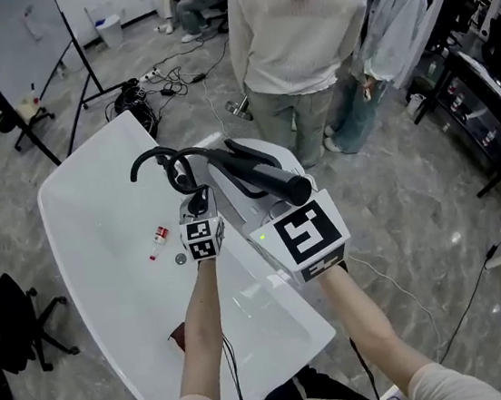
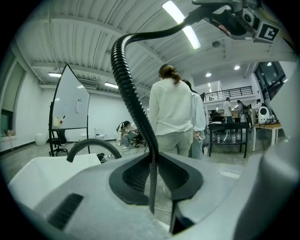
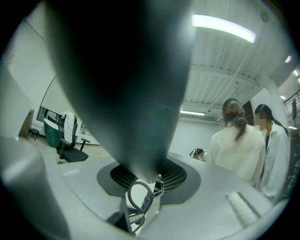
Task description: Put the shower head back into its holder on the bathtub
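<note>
In the head view the black shower head lies level over the far rim of the white bathtub. My right gripper is shut on its handle. In the right gripper view that handle fills the frame as a dark blur between the jaws of my right gripper. My left gripper is shut on the black ribbed hose close to the curved black faucet. From the left gripper the hose rises and bends right overhead. I cannot make out the holder.
Two people stand just beyond the tub's far end. A small bottle and the drain lie inside the tub. A black office chair stands at the left, a whiteboard and floor cables behind.
</note>
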`<state>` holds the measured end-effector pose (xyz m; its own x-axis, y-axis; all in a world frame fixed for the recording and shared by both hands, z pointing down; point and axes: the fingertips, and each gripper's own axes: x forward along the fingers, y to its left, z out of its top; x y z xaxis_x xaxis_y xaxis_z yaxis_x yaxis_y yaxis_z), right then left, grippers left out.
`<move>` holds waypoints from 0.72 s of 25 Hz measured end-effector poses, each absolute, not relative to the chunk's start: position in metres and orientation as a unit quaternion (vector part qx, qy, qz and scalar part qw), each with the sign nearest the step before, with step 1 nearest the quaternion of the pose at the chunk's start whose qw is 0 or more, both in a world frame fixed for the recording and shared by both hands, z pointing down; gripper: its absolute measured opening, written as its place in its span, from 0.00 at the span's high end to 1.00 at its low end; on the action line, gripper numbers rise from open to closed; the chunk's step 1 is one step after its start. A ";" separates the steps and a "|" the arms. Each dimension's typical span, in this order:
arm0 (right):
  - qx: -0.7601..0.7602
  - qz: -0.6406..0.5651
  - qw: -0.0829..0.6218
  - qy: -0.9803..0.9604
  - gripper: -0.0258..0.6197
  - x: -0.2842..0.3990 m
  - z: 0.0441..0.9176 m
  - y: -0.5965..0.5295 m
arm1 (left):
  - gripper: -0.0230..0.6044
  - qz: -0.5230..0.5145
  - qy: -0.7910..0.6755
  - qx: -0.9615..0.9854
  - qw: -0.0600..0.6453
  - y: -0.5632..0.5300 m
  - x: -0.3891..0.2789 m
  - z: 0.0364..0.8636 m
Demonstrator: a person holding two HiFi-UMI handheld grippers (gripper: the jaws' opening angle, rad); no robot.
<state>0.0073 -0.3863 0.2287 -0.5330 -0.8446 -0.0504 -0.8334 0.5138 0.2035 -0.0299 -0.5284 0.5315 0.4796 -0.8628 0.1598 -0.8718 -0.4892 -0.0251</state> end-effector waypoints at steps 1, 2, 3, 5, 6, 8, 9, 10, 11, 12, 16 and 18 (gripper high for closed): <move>0.481 -0.092 0.032 -0.871 0.75 0.006 0.241 -0.389 | 0.88 0.080 -0.505 0.859 0.037 -0.526 -0.033 0.545; 0.480 -0.082 0.036 -0.873 0.75 0.005 0.254 -0.392 | 0.88 0.086 -0.505 0.858 0.043 -0.524 -0.036 0.560; 0.478 -0.074 0.040 -0.874 0.75 0.004 0.266 -0.395 | 0.88 0.092 -0.504 0.857 0.050 -0.523 -0.038 0.574; 0.475 -0.063 0.048 -0.876 0.75 0.001 0.288 -0.401 | 0.88 0.107 -0.497 0.859 0.064 -0.520 -0.039 0.603; 0.473 -0.059 0.054 -0.877 0.75 0.000 0.299 -0.405 | 0.87 0.116 -0.492 0.860 0.072 -0.517 -0.038 0.618; 0.470 -0.052 0.069 -0.879 0.75 -0.001 0.320 -0.410 | 0.87 0.134 -0.486 0.859 0.087 -0.510 -0.036 0.647; 0.468 -0.046 0.075 -0.879 0.75 -0.002 0.329 -0.413 | 0.87 0.138 -0.487 0.857 0.097 -0.506 -0.037 0.661; 0.467 -0.040 0.081 -0.880 0.75 -0.003 0.337 -0.415 | 0.86 0.139 -0.490 0.853 0.111 -0.501 -0.039 0.673; 0.465 -0.033 0.088 -0.880 0.75 -0.003 0.346 -0.417 | 0.83 0.138 -0.493 0.850 0.123 -0.496 -0.040 0.682; 0.464 -0.025 0.095 -0.881 0.75 -0.004 0.355 -0.420 | 0.81 0.136 -0.495 0.848 0.133 -0.491 -0.041 0.689; 0.457 -0.004 0.114 -0.882 0.75 -0.014 0.384 -0.431 | 0.81 0.124 -0.504 0.843 0.142 -0.478 -0.054 0.691; 0.453 0.003 0.118 -0.883 0.75 -0.021 0.395 -0.436 | 0.81 0.105 -0.515 0.840 0.138 -0.478 -0.064 0.680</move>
<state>-0.0206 -0.4357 0.3952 -0.5611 -0.8005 0.2108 -0.8018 0.5888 0.1017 -0.0644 -0.4779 0.6802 0.4484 -0.8352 0.3184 -0.8932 -0.4327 0.1226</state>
